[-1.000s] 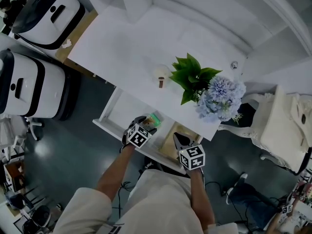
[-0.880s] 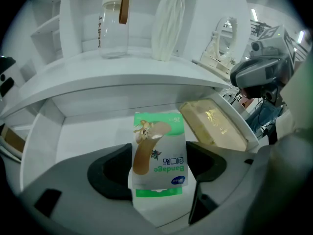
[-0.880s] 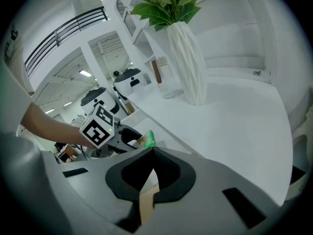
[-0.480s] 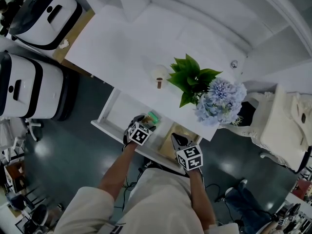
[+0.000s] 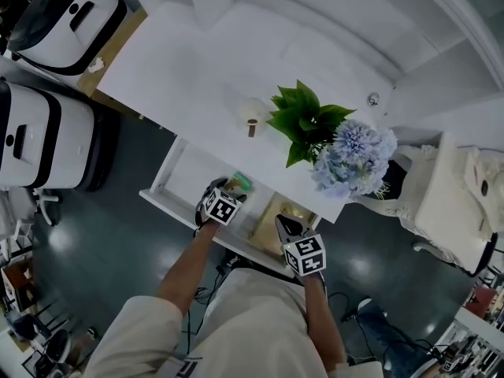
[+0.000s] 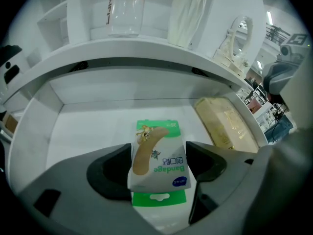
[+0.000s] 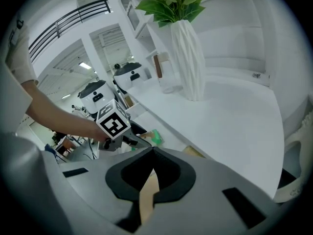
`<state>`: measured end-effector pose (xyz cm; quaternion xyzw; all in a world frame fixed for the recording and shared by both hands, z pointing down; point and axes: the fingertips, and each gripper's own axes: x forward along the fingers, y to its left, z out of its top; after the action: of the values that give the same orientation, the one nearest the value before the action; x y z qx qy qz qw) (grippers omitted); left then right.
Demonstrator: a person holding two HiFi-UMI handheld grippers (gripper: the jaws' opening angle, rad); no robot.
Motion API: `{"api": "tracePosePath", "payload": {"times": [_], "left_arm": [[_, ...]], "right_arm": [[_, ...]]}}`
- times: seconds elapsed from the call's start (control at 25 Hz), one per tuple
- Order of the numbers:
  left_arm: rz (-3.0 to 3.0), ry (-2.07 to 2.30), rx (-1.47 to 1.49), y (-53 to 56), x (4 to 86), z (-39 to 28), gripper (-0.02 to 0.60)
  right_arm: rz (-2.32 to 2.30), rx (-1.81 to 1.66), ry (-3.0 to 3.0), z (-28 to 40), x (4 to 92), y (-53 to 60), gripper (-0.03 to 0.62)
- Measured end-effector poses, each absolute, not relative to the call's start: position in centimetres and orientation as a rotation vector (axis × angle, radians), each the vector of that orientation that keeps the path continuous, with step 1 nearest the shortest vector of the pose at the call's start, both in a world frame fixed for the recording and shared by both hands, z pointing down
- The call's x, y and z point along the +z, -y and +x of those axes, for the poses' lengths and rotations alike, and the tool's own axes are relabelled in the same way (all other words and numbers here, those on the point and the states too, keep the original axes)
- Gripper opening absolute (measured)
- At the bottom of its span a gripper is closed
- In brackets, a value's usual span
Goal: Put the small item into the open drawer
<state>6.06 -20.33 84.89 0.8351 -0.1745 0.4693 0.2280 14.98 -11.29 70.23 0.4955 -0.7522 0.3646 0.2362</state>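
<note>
Left tool (image 6: 159, 152) clamped on bandage pack (image 6: 157, 131), one jaw on each long edge, green ends showing past the jaws. Pack sits lower centre of the left gripper view, inside the open drawer (image 6: 88, 126), over its white floor; can't tell if it touches. Tan flat box (image 6: 222, 124) lies in the drawer at centre right, apart from the pack. Right tool (image 7: 151, 153) closed tip to tip, holding nothing, near the drawer's front edge in the head view. Desk (image 5: 197, 61) above carries a white vase (image 7: 191, 58) with leaves and a clear jar (image 6: 124, 13).
</note>
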Motion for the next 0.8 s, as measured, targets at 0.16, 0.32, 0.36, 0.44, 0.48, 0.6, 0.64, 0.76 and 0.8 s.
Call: {"api": "tracePosePath", "payload": {"times": [0.16, 0.32, 0.36, 0.44, 0.48, 0.6, 0.64, 0.76, 0.8], "left_arm": [[2.306, 0.493, 1.273, 20.5, 84.6, 6.3, 0.359], [2.322, 0.500, 1.261, 20.7, 84.0, 6.4, 0.359], [2.326, 0.501, 1.259, 20.7, 83.7, 6.4, 0.359], [2.325, 0.501, 1.251, 20.6, 83.2, 6.3, 0.359], [2.321, 0.504, 1.242, 20.6, 82.9, 6.2, 0.359], [2.310, 0.526, 1.202, 20.9, 81.8, 5.8, 0.359], [2.311, 0.532, 1.191, 20.9, 81.3, 5.7, 0.359], [2.322, 0.533, 1.165, 20.7, 79.8, 5.3, 0.359], [2.329, 0.525, 1.155, 20.6, 79.2, 5.2, 0.359]], "right_arm": [[1.363, 0.994, 2.059, 15.0, 70.1, 10.9, 0.025], [1.365, 0.989, 2.061, 14.7, 70.0, 10.6, 0.025], [1.368, 0.987, 2.063, 14.6, 69.9, 10.6, 0.025], [1.372, 0.982, 2.069, 14.4, 69.6, 10.7, 0.025], [1.373, 0.977, 2.073, 14.2, 69.5, 10.8, 0.025], [1.377, 0.966, 2.083, 13.8, 69.2, 10.8, 0.025], [1.380, 0.965, 2.084, 13.7, 69.2, 10.8, 0.025], [1.391, 0.962, 2.080, 13.3, 69.0, 10.7, 0.025], [1.394, 0.959, 2.079, 13.1, 68.9, 10.7, 0.025]]}}
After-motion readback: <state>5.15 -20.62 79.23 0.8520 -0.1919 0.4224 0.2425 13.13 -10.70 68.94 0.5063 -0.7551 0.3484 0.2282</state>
